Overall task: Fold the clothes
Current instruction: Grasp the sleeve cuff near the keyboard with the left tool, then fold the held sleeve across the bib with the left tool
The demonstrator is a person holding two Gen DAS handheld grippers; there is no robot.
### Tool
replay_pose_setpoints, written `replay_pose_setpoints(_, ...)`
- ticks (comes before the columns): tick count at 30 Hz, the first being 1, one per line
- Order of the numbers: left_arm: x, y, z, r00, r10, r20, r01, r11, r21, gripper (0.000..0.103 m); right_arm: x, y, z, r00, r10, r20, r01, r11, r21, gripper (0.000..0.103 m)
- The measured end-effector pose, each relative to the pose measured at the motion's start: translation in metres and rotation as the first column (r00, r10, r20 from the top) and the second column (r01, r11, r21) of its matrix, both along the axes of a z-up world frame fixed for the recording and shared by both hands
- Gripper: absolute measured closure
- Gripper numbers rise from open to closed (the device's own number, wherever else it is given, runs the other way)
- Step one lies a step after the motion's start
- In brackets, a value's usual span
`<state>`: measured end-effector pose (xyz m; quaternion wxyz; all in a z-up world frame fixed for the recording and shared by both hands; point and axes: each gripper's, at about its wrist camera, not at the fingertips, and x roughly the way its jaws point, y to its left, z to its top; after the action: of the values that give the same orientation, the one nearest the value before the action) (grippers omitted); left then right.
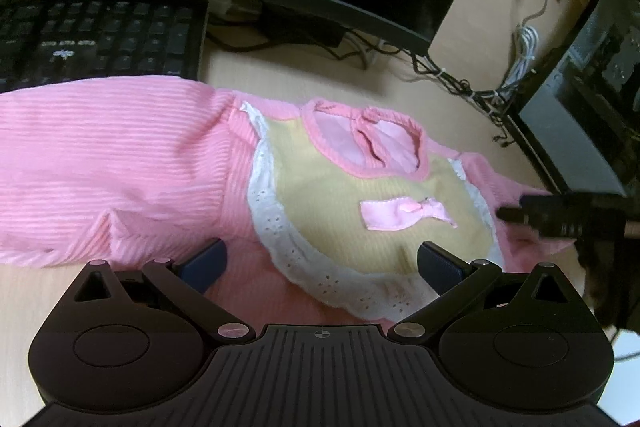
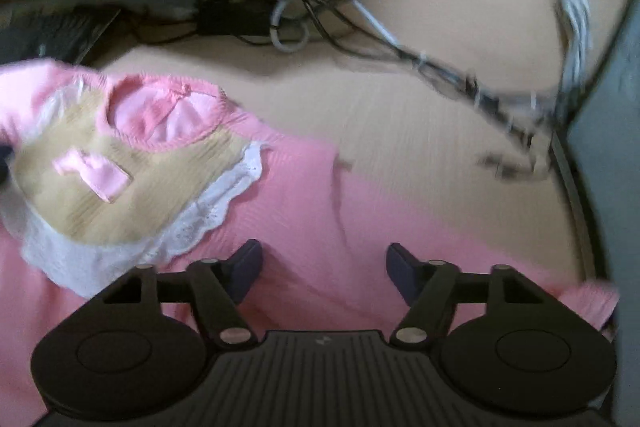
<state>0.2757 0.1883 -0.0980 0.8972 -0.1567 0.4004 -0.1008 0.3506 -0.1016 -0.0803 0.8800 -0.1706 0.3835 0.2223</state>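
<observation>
a small pink ribbed garment (image 1: 120,163) is seen laid flat, front up, on a pale wooden desk (image 1: 320,83); its long axis is taken to run from the neckline at twelve o'clock down to the hem, hidden under the camera at six o'clock; the neck opening (image 1: 368,143) is pointed away, toward a keyboard (image 1: 96,39) and tangled cables (image 1: 460,79); a yellow bib panel (image 1: 344,203) edged in white lace, with a pink bow (image 1: 408,213), is centred on the chest; one sleeve is spread toward nine o'clock, the other toward three o'clock.

the left gripper (image 1: 320,263) is held wide open and empty, just over the lower chest, the lace lying between its fingers; the right gripper (image 2: 324,271) is also parted and empty over the three o'clock sleeve, nothing being pinched; in the blurred right wrist view that sleeve (image 2: 588,297) is ended at four o'clock of the jaws, so the right hand is judged nearer to it for a fold across toward nine o'clock.
</observation>
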Motion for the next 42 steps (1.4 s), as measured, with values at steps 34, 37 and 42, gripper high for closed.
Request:
replay_pose_setpoints(34, -0.042, 0.189, -0.003, 0.749, 0.657, 0.085, -0.66, 0.728, 0.185, 0.048, -0.106, 0.011, 0.056, 0.996, -0.088, -0.034, 0.093, 0.971, 0.221, 0.01)
replay_pose_setpoints(37, -0.041, 0.187, 0.007, 0.782, 0.615, 0.099, -0.623, 0.769, 0.142, 0.084, -0.106, 0.0, 0.056, 0.99, -0.134, -0.037, 0.139, 0.961, 0.238, 0.01)
replay_pose_setpoints(42, -0.041, 0.15, 0.071, 0.832, 0.487, 0.264, -0.515, 0.857, 0.04, 0.085, -0.106, -0.011, 0.05, 0.983, -0.178, -0.053, 0.185, 0.948, 0.258, 0.01)
